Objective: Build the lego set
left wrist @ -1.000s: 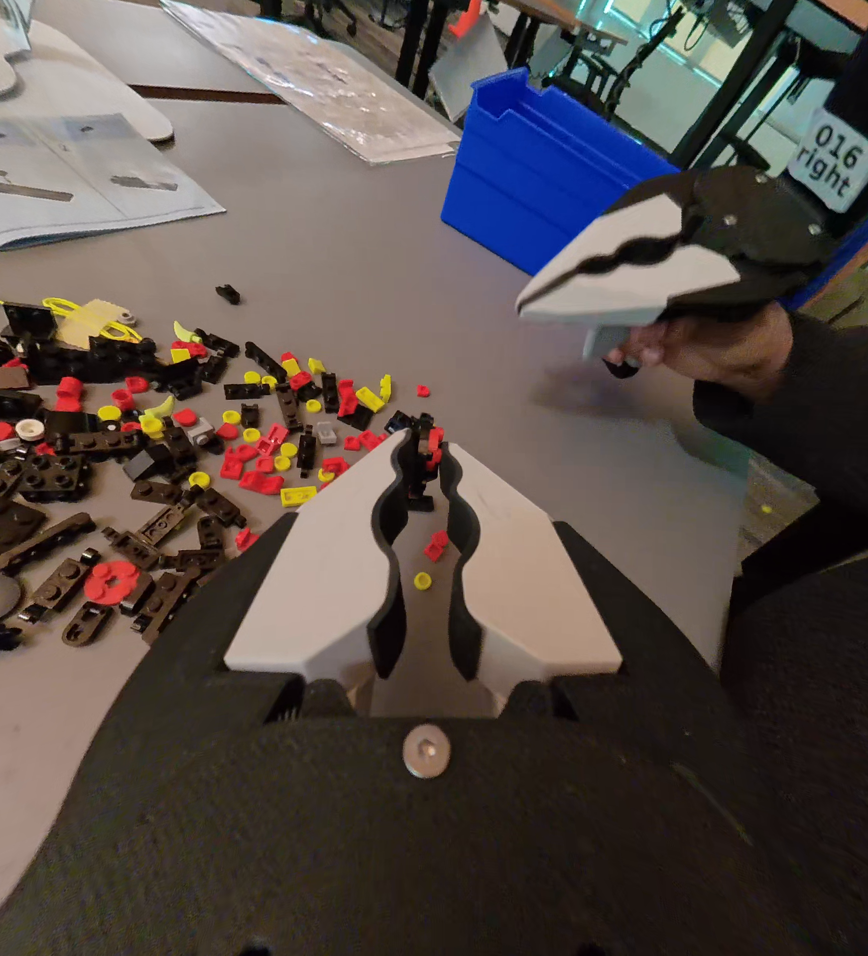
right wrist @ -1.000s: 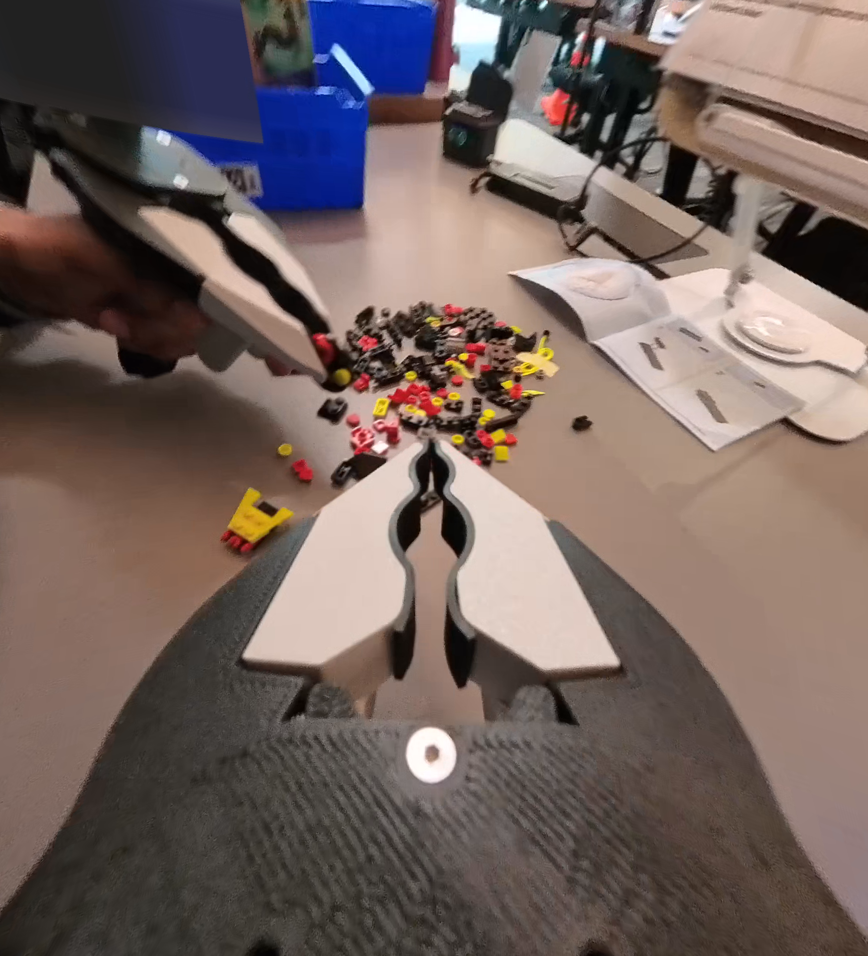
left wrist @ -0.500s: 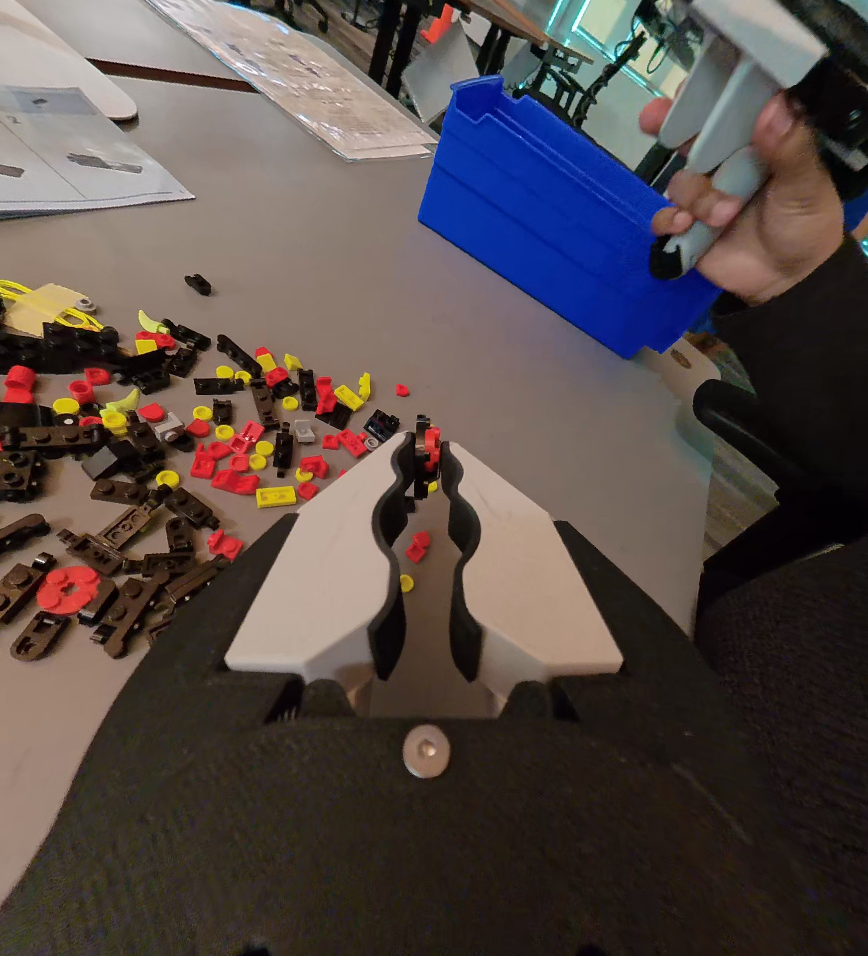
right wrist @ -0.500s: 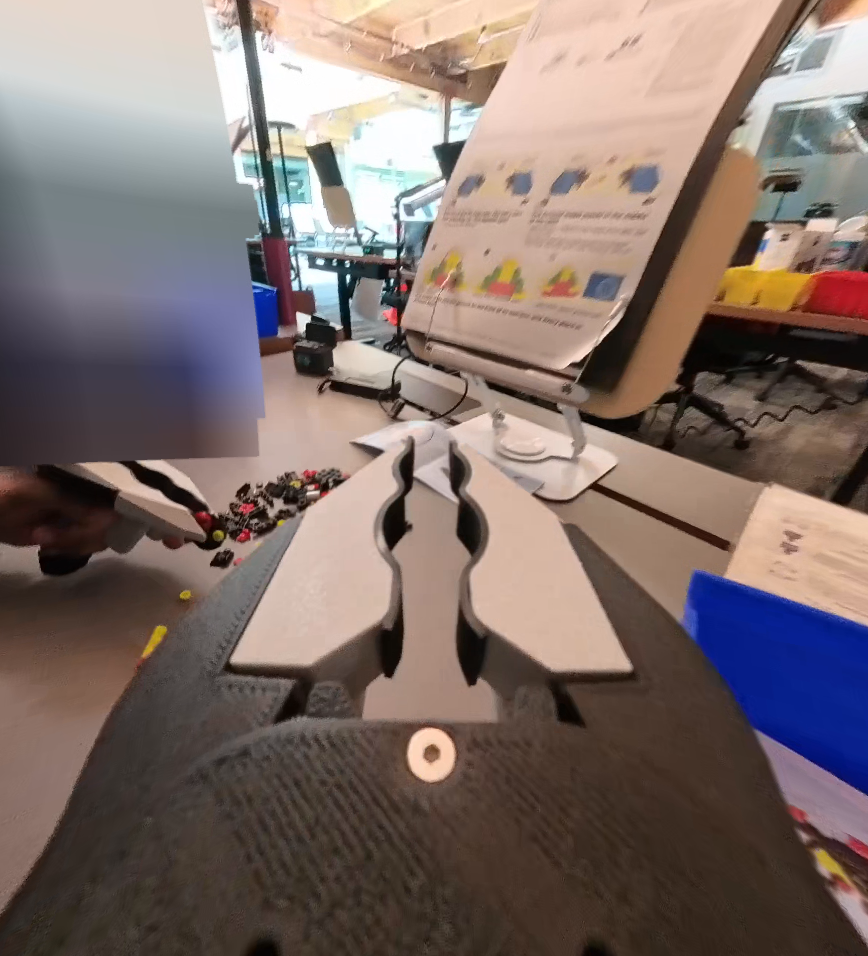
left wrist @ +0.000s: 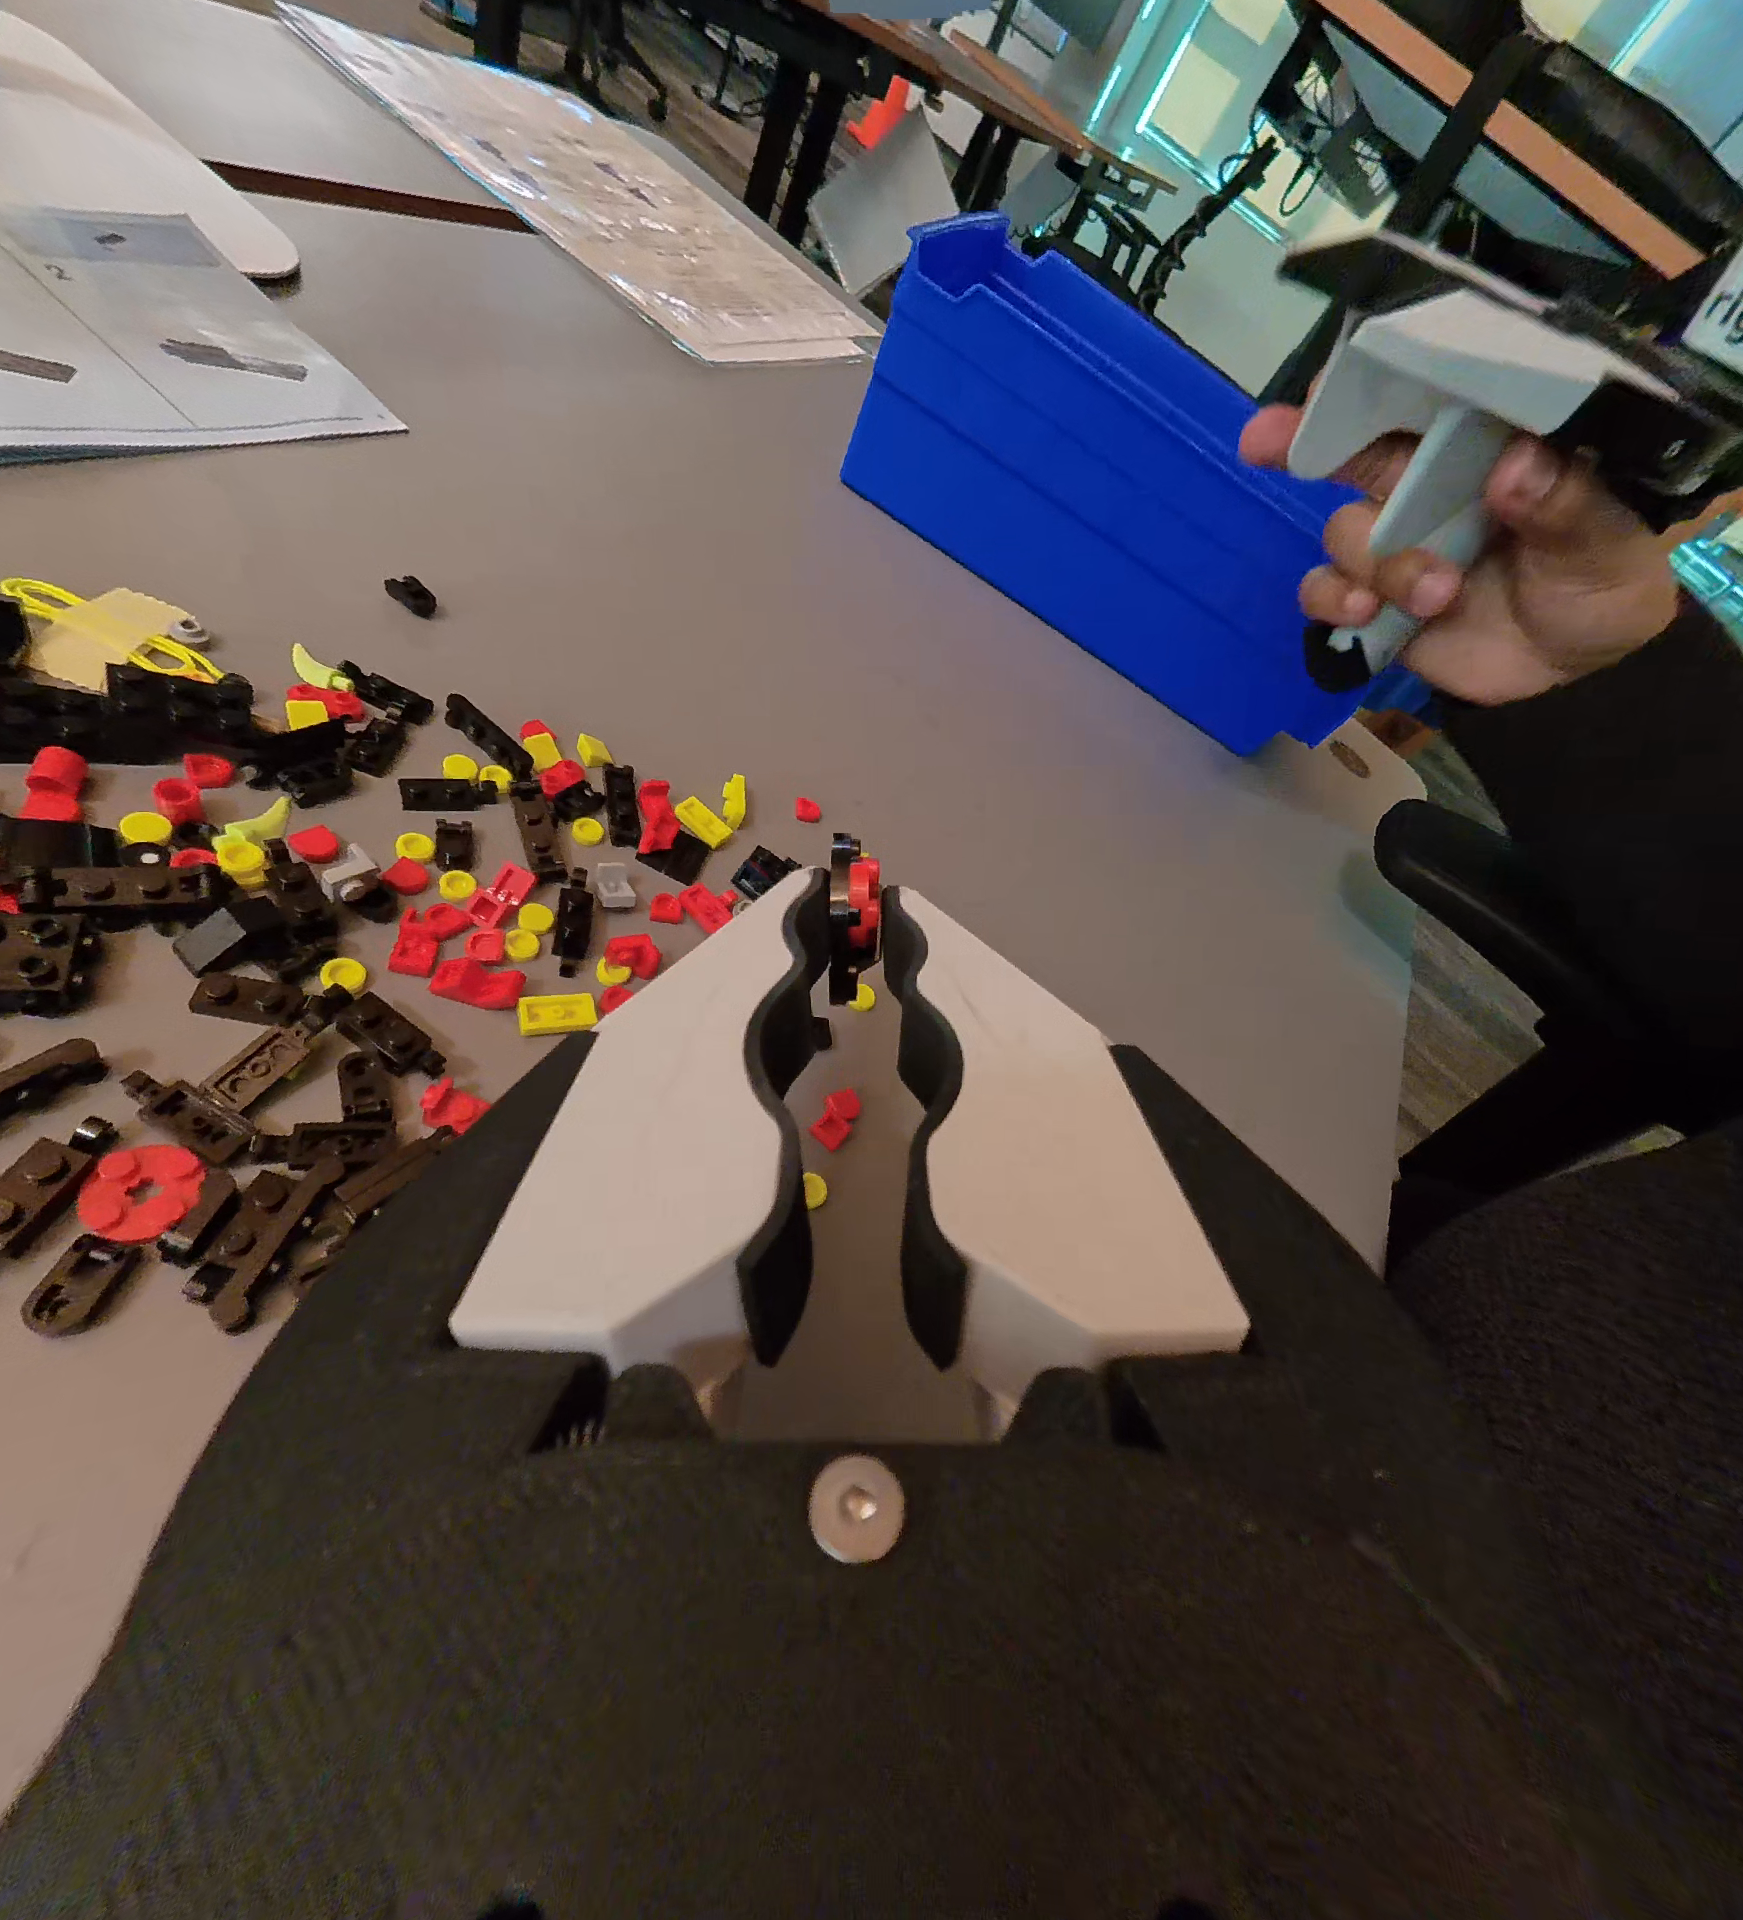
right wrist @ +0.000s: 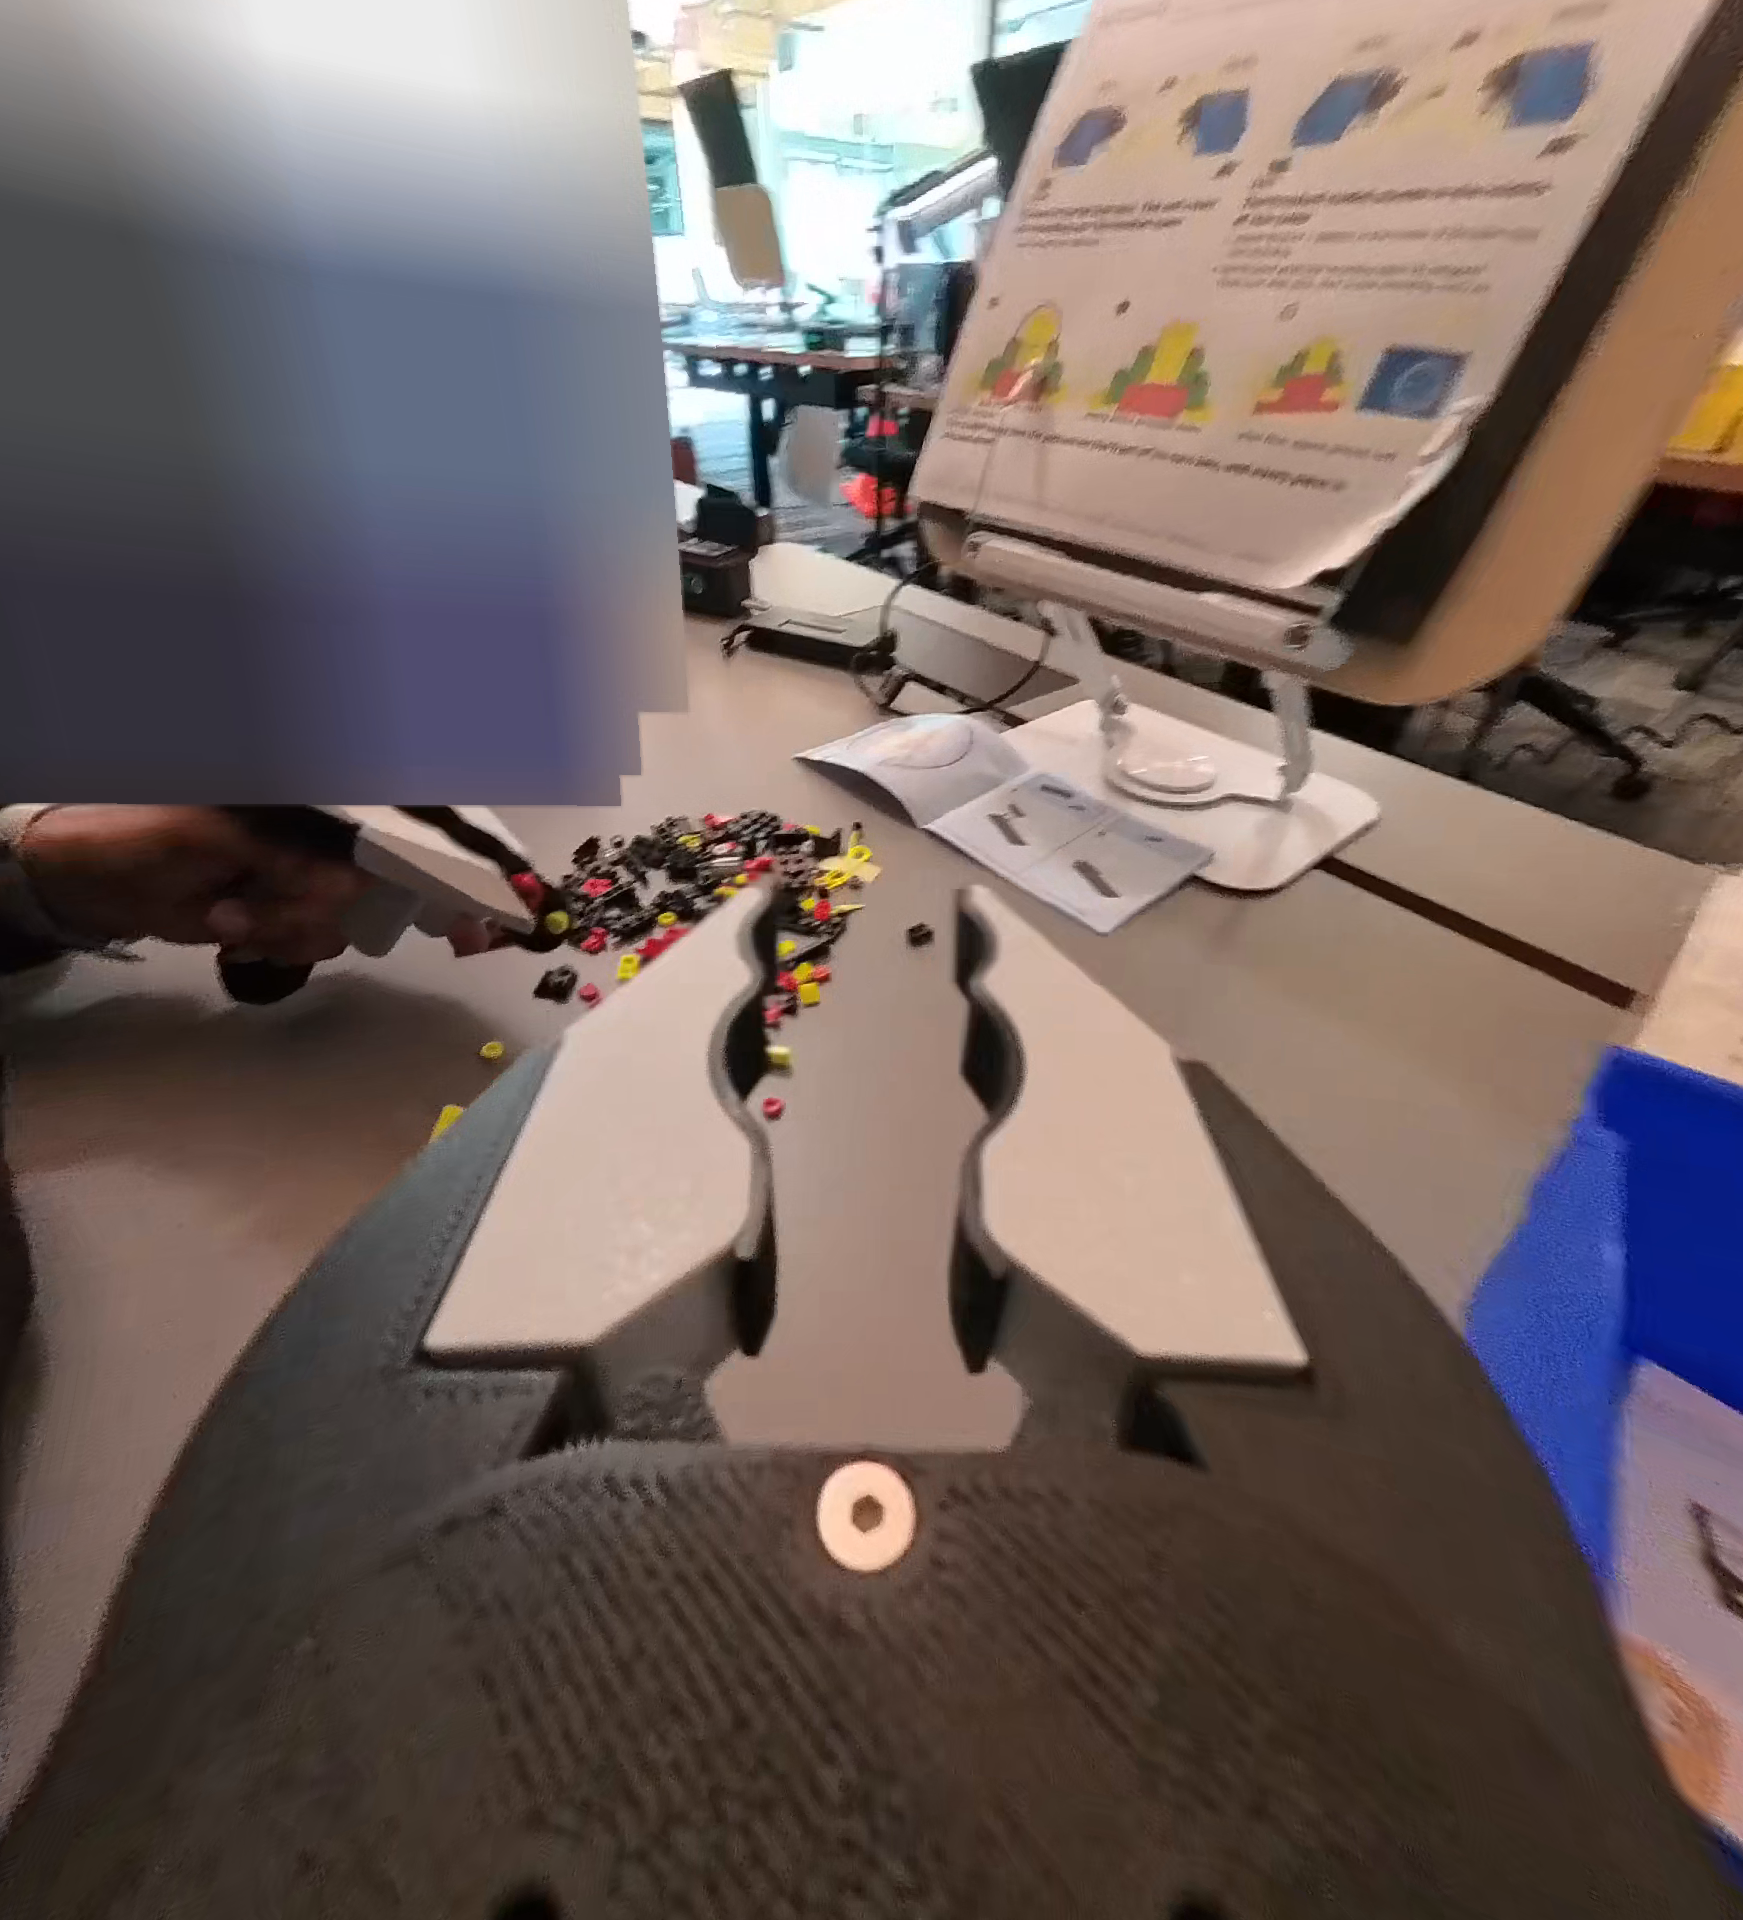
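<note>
The left gripper (left wrist: 854,914) pinches a small black-and-red lego piece (left wrist: 851,906); keep it tight while the empty, wide-apart right gripper (right wrist: 862,914) picks the next brick.

The heap of lego pieces (left wrist: 254,935) lies on the table (left wrist: 638,582) and serves as the landmark. Behind the heap, an open instruction booklet (left wrist: 108,343) lies flat, with the base of a document stand (right wrist: 1251,800) just behind the booklet. To the right of the heap and well apart from it, a bin (left wrist: 1085,488) stands near the table's edge. A printed sheet (left wrist: 597,197) lies behind the bin. One small piece (left wrist: 411,594) lies apart, between the heap and the booklet.
</note>
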A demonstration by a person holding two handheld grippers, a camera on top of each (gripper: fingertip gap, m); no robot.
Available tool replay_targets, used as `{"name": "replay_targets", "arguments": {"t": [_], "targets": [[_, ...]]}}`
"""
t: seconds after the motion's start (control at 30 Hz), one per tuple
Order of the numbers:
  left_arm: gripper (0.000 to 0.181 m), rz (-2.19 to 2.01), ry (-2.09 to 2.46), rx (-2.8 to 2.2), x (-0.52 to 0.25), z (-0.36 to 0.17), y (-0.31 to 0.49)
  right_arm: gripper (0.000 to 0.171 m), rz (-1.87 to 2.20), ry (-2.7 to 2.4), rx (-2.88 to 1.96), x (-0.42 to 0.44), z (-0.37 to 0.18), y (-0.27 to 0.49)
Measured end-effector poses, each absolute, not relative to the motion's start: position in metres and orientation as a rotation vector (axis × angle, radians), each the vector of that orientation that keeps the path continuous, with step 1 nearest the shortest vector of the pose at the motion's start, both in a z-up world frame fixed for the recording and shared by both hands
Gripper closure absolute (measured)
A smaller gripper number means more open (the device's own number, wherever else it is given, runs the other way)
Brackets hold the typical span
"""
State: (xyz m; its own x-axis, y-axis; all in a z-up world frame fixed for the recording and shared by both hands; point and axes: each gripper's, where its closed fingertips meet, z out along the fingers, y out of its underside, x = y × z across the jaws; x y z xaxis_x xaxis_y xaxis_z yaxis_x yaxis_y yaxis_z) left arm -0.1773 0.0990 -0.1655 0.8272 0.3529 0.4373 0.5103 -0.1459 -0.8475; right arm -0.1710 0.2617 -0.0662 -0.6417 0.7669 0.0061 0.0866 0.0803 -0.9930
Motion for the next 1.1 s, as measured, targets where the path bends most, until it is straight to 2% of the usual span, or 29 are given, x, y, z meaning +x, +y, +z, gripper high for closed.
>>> {"name": "replay_targets", "arguments": {"t": [0.03,0.07,0.3,0.4,0.53,0.73,0.97,1.1], "targets": [[0.177,-0.158,-0.669,-1.754,-0.177,-0.165,0.099,0.160,1.623,-1.849,-0.810,-0.169,-0.072,0.253],[0.177,-0.163,-0.670,-1.751,-0.177,-0.165,0.099,0.171,1.644,-1.874,-0.785,-0.167,-0.077,0.243],[0.177,-0.189,-0.656,-1.753,-0.172,-0.165,0.101,0.168,1.493,-2.255,-0.651,-0.149,-0.155,0.178],[0.177,-0.201,-0.650,-1.758,-0.170,-0.166,0.103,0.154,1.369,-2.492,-0.633,-0.132,-0.193,0.142],[0.177,-0.204,-0.641,-1.764,-0.168,-0.166,0.105,0.147,1.143,-2.555,-0.726,-0.140,-0.224,0.122],[0.177,-0.199,-0.638,-1.764,-0.167,-0.166,0.105,0.152,1.190,-2.514,-0.812,-0.151,-0.222,0.119],[0.177,-0.268,-0.615,-1.754,-0.159,-0.164,0.110,0.145,1.430,-2.323,-0.712,-0.155,-0.178,0.123],[0.177,-0.378,-0.602,-1.686,-0.150,-0.154,0.114,0.149,1.562,-2.225,-0.666,-0.151,-0.155,0.125]]}}
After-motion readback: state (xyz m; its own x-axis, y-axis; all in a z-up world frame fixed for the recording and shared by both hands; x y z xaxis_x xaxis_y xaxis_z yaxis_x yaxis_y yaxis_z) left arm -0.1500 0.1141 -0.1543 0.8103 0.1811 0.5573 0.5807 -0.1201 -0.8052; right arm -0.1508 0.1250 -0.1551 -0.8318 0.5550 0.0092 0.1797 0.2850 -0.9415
